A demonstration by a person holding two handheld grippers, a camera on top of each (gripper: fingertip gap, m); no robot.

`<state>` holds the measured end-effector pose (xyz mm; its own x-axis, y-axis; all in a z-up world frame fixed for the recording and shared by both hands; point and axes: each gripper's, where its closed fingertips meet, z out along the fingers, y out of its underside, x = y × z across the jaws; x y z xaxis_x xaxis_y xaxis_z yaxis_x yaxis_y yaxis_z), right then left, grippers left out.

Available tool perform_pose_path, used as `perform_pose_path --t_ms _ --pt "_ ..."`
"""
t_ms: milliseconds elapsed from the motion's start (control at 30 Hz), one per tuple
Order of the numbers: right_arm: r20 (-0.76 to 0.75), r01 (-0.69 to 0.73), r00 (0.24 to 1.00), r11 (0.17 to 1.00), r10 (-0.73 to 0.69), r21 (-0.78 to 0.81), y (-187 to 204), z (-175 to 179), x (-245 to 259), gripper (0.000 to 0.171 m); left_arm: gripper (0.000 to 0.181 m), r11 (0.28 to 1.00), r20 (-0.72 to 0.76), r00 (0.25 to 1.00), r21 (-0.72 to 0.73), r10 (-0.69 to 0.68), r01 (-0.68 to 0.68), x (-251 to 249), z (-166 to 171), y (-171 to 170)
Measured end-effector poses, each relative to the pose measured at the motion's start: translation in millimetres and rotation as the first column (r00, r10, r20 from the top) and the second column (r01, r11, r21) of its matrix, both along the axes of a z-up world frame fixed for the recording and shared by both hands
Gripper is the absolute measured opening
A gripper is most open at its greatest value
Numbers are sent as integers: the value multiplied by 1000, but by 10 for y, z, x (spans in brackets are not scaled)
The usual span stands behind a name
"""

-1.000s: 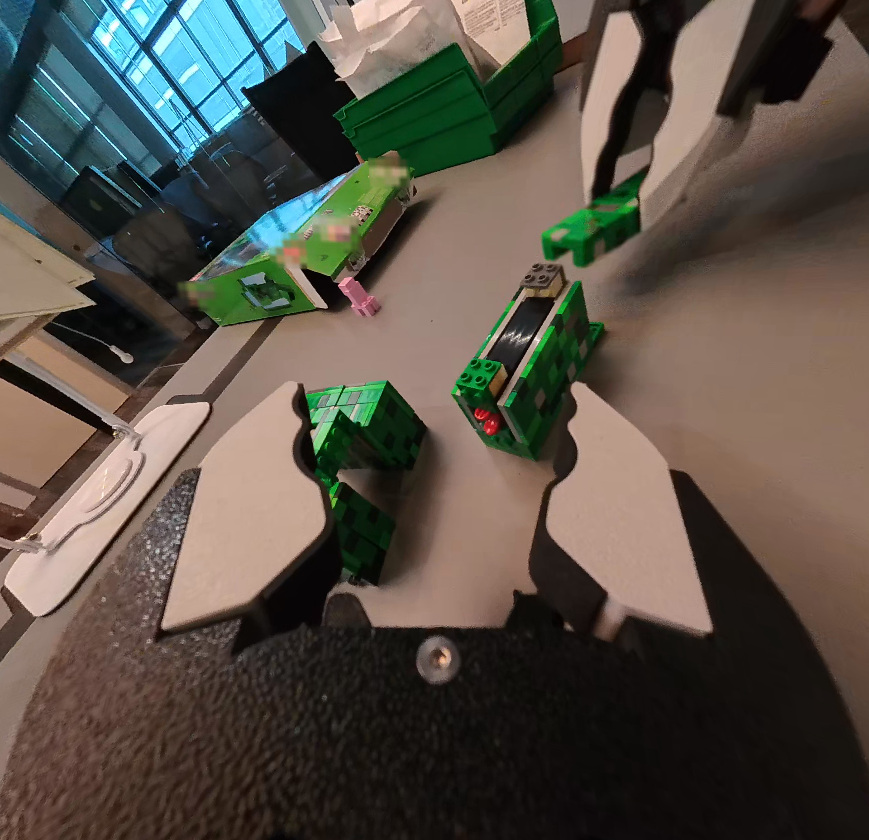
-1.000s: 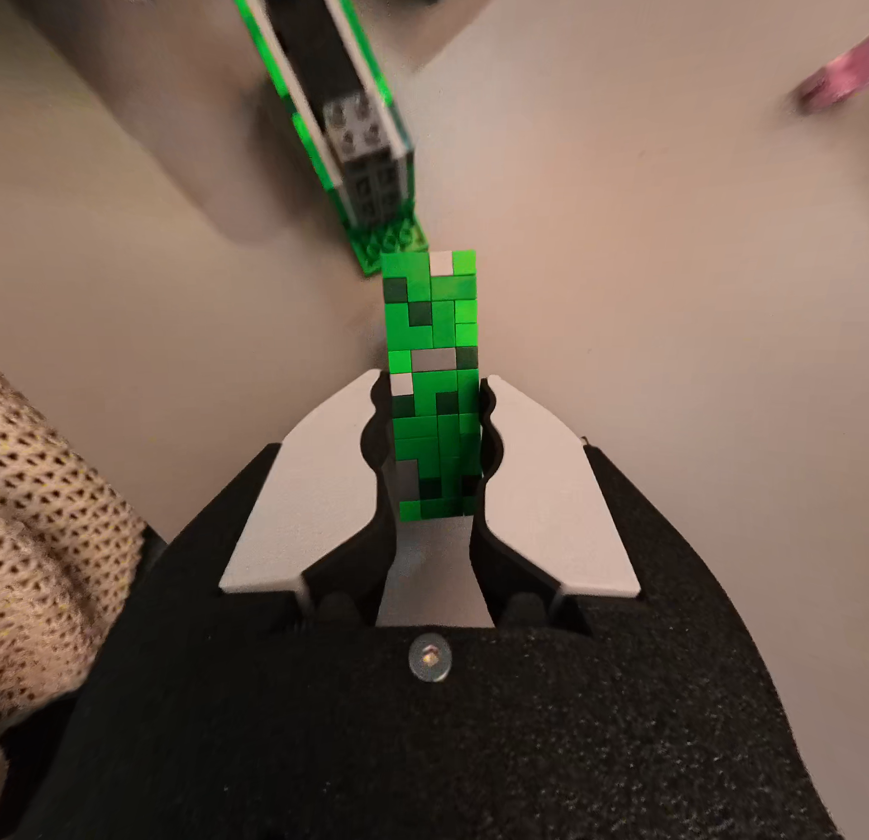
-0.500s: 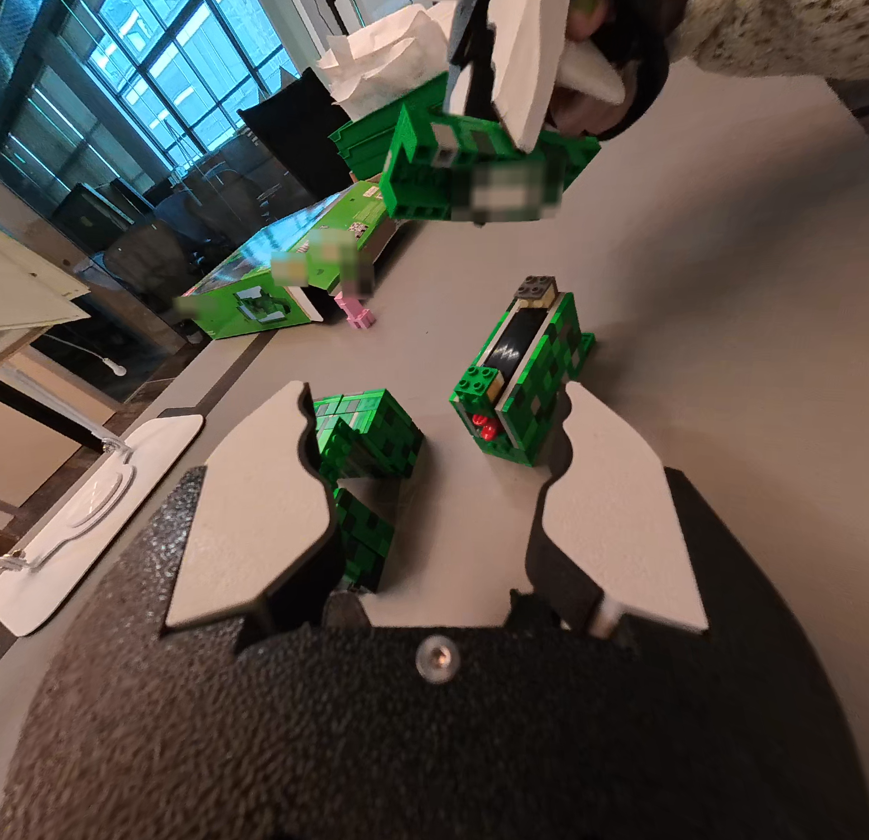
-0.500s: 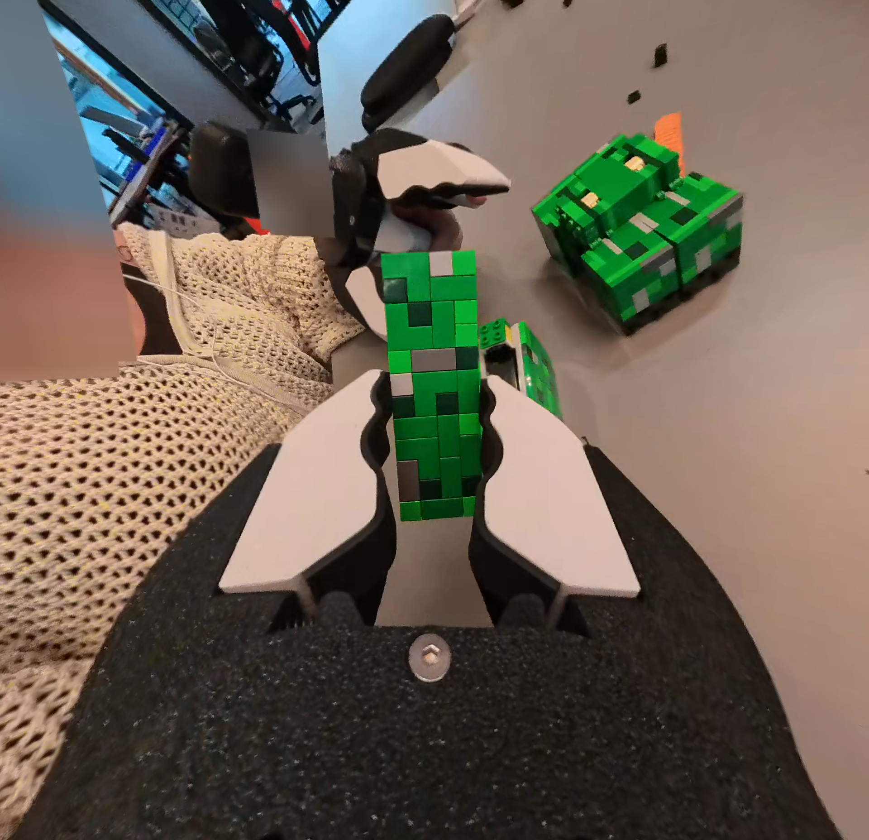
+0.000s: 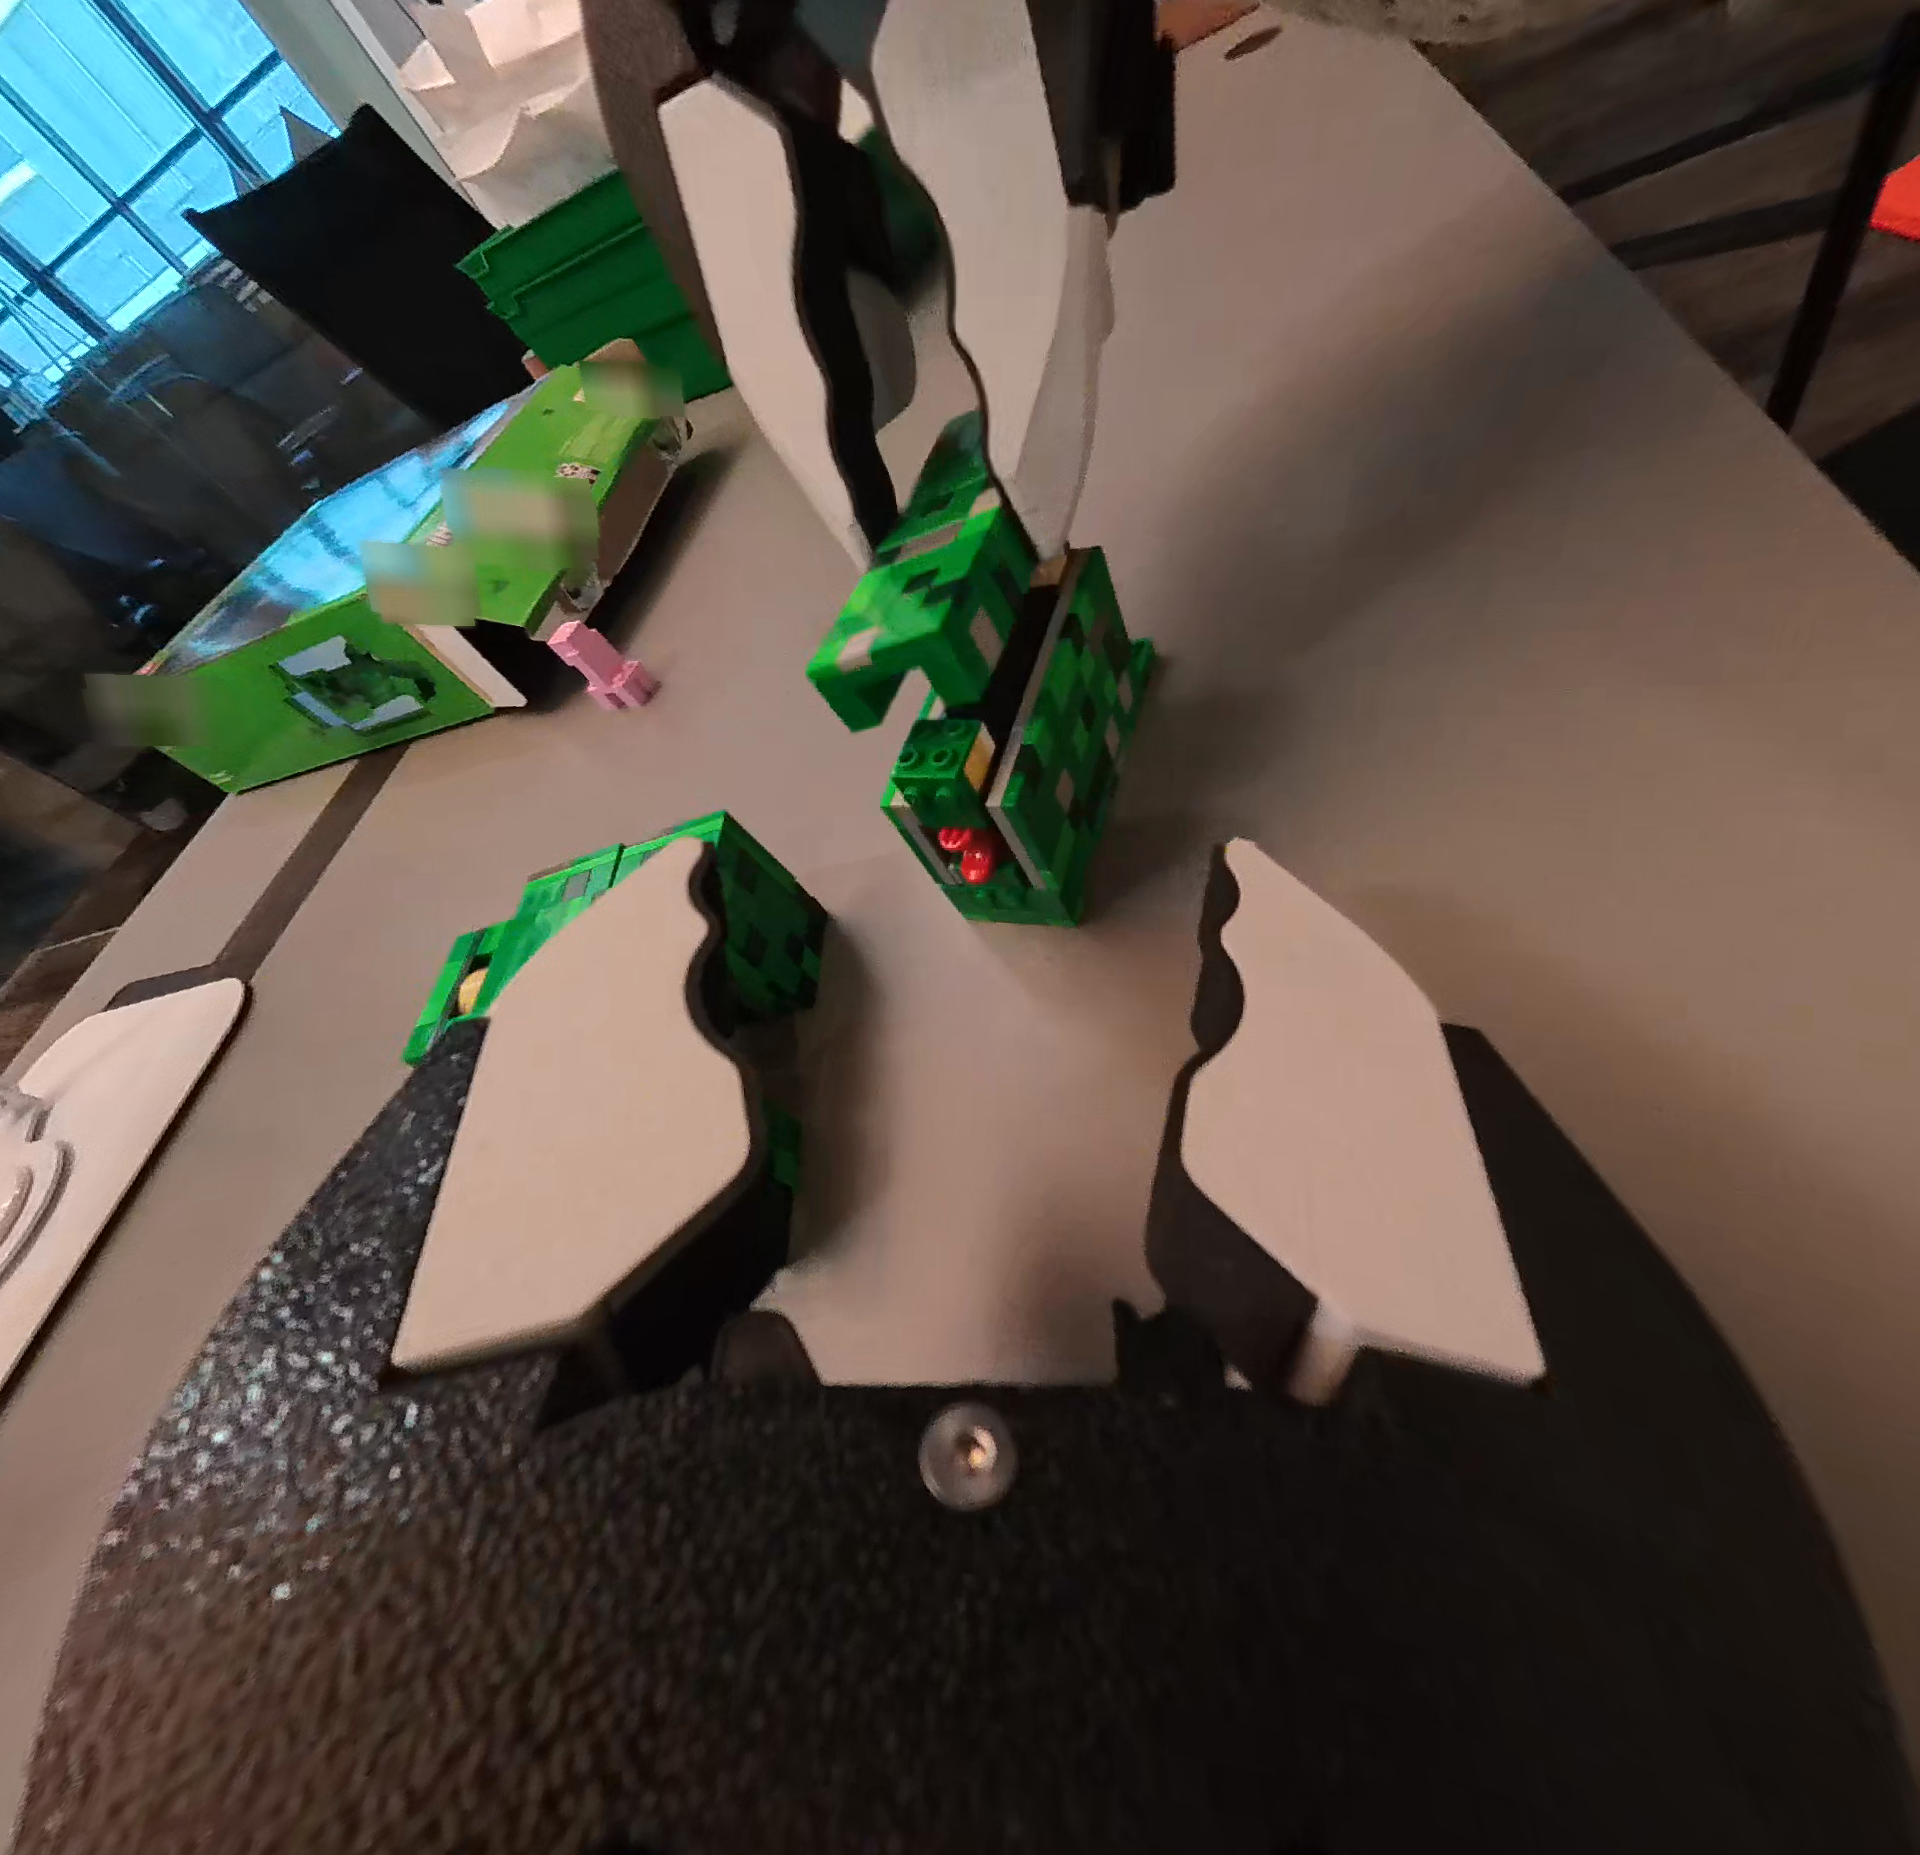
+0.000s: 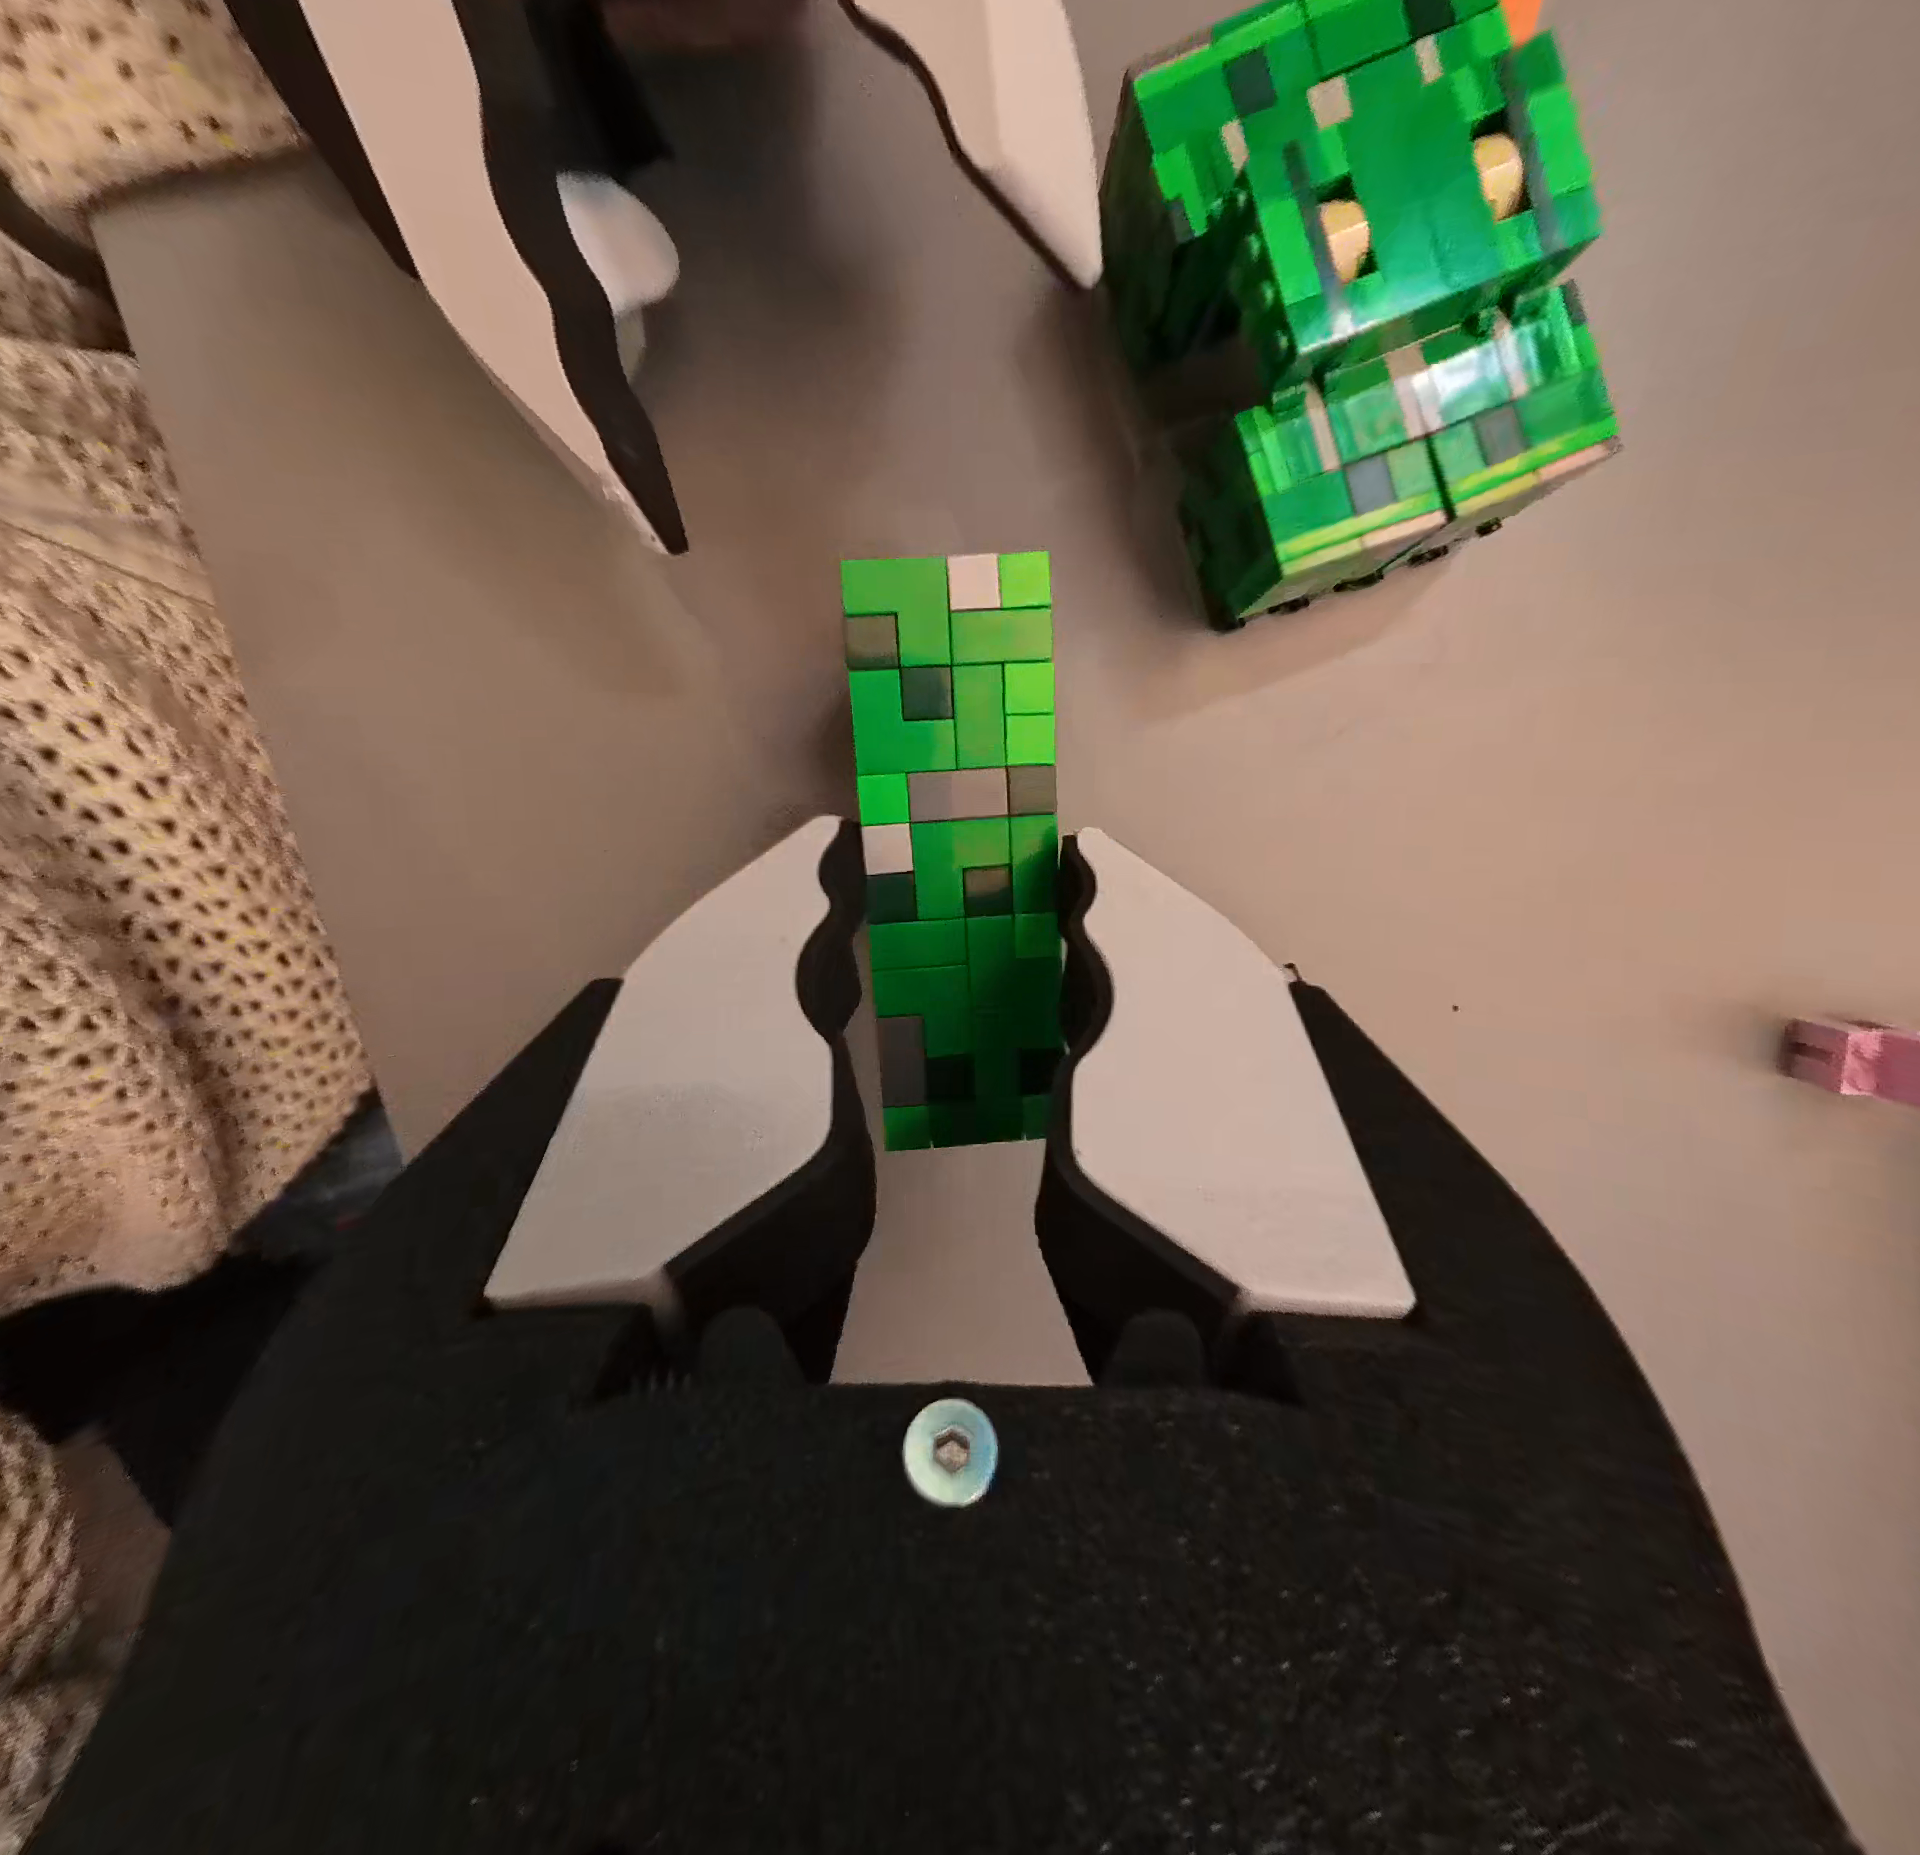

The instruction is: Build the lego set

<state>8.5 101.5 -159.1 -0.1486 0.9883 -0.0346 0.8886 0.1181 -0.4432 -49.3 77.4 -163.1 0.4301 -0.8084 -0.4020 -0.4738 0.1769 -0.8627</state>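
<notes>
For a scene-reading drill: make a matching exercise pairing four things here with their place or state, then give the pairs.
Things:
1. green panel
2. left hand-held gripper
3. pink figure
4. open green body

States:
A. lies beside the green box
B. open, holding nothing
C. clamped in the right hand-held gripper
D. on the table, red pieces showing inside

Pairs: 1-C, 2-B, 3-A, 4-D

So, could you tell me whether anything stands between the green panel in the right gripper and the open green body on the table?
Nothing visible does. The right gripper holds the green panel right at the far end of the open green body. The left gripper is open and empty on the near side, and the green block assembly sits off to its left.
</notes>
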Motion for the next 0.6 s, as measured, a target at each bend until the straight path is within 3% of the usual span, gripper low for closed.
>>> perform_pose_path --t_ms 600 --pt "133 -8 991 994 -6 105 27 -71 -56 35 87 1000 31 999 -6 20 -20 -29 66 17"
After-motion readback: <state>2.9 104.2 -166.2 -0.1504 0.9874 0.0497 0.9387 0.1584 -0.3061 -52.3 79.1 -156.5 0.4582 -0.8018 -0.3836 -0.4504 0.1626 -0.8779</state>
